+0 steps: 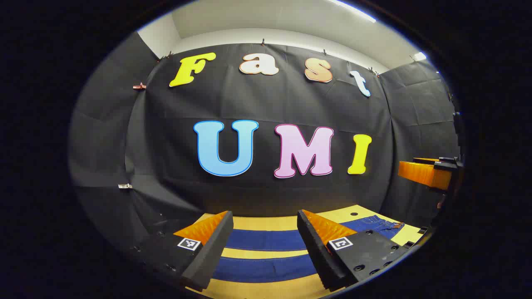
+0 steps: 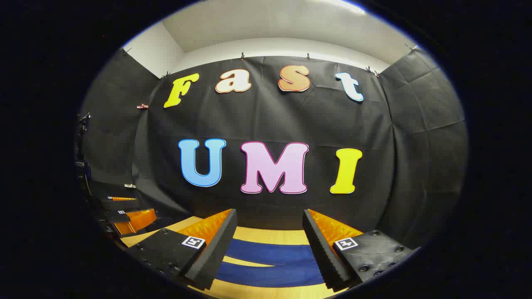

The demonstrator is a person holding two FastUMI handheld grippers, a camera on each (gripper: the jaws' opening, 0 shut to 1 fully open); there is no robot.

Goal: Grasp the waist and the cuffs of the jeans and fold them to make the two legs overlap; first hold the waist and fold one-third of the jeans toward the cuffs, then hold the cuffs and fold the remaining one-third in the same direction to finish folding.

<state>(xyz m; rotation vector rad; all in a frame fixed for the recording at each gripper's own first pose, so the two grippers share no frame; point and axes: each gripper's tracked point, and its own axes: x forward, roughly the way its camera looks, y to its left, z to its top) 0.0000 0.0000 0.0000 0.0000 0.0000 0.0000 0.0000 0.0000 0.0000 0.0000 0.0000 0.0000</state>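
Left tongs [image 1: 264, 245] hang above the table, fingers spread wide with nothing between them; right tongs [image 2: 268, 249] likewise released, holding nothing. Just beyond and below the fingers in both views lie the jeans [image 1: 266, 240], dark blue denim spread flat on the pale wooden table [image 1: 262, 223]. Two legs run side by side as separate blue bands with a strip of bare table between them, so the legs are not yet overlapped. In the left gripper view the denim widens toward the right, where stitching and what looks like the waist [image 1: 380, 224] sit near the table's far right corner; the cuffs are out of frame, presumably off to the left. Farther off, at the right edge of the left gripper view, the other tongs show at some height above the table; in the right gripper view the left tongs appear low at the left edge. Behind everything, the black cloth wall [image 2: 266, 120]. Judgement: nothing of the task is done. Still to come are the leg-over-leg fold, the waist third, and the cuff third.
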